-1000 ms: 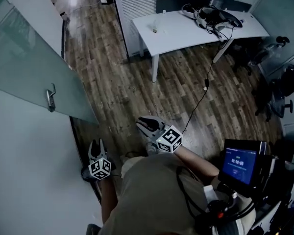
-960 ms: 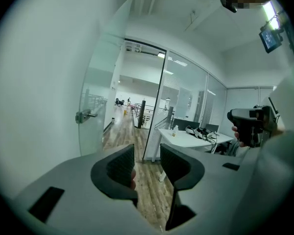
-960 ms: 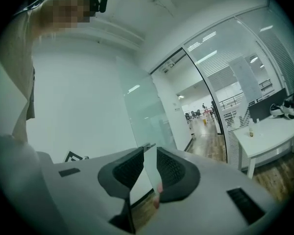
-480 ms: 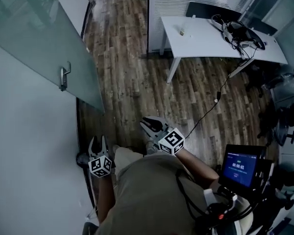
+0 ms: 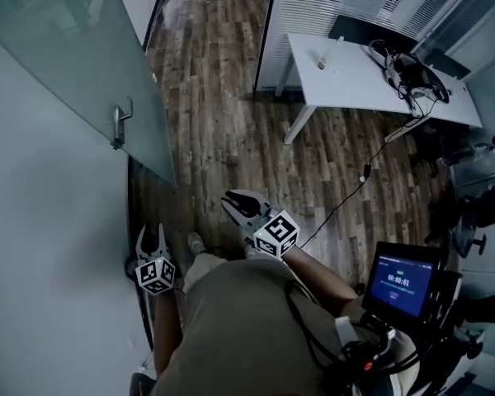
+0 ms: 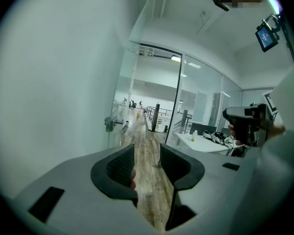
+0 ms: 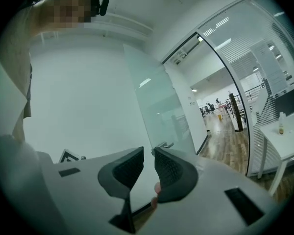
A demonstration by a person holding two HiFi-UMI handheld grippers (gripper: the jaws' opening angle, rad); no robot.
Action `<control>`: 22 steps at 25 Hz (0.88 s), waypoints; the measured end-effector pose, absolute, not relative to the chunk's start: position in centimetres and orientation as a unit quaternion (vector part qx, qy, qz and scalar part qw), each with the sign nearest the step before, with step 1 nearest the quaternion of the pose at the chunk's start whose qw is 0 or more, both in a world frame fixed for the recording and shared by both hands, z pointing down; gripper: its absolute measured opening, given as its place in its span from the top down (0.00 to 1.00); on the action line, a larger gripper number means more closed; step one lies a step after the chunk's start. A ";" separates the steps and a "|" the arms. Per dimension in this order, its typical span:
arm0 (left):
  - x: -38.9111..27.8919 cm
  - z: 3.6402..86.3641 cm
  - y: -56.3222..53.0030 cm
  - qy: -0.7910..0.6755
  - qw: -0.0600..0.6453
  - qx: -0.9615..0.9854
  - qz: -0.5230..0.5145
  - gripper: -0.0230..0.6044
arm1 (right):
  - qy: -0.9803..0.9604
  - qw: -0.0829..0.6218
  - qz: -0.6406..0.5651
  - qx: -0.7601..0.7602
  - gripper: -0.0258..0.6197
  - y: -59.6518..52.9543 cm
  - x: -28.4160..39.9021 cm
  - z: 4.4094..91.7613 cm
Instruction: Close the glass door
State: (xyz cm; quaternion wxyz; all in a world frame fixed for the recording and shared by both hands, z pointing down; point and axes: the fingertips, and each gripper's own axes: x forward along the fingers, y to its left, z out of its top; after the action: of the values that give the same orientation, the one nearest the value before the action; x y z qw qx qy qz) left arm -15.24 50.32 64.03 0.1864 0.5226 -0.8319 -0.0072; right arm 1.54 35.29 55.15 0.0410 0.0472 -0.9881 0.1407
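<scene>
From the head view, the glass door point(image 5: 70, 64) stands swung open at the far left, its frosted panel slanting out over the wooden floor point(image 5: 223, 130), with the metal handle point(image 5: 120, 124) close to its near edge. My left gripper point(image 5: 151, 236) is low at the near left, just beside the white wall, fingers apart and holding nothing. My right gripper point(image 5: 235, 202) is to the right of it over the floor, fingers also spread and empty, pointing far and left towards the door. Neither gripper touches the door, and the handle is well apart from both. A white desk point(image 5: 355, 73) stands far right with tangled gear on its far end, a thin cable point(image 5: 346, 184) runs down from it across the floor, and a small lit screen point(image 5: 396, 279) sits near right. In the left gripper view, my left gripper point(image 6: 147, 152) looks level along the floor. Its fingers point(image 6: 120, 166) stand apart with only the planks showing between them. The glass door point(image 6: 120, 99) and its handle point(image 6: 112, 124) are ahead and to the left, far from the tips, and the desk point(image 6: 201, 142) lies ahead right. In the right gripper view, my right gripper point(image 7: 148, 154) faces the white wall and the glass door point(image 7: 157, 104). Its fingers point(image 7: 174, 173) stand a narrow gap apart with nothing clamped, and the handle point(image 7: 164, 145) shows just beyond the tips, not touched. The desk point(image 7: 284, 143) is at the far right.
</scene>
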 end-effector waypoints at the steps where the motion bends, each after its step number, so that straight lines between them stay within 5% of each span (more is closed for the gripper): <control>1: -16.6 64.6 50.6 -0.832 0.187 0.523 -0.009 0.67 | -0.988 0.041 0.139 0.047 0.85 35.7 0.2 55.6; 22: -29.4 62.8 49.5 -0.768 0.170 0.618 0.000 0.67 | -0.986 0.031 0.140 0.087 0.85 36.0 -14.0 53.3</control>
State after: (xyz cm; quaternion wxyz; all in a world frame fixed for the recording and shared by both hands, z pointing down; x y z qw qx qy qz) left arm -29.42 49.55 62.75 0.1702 0.6176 -0.7679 0.0004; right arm -13.96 35.96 53.32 0.0314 0.0872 -0.9858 0.1403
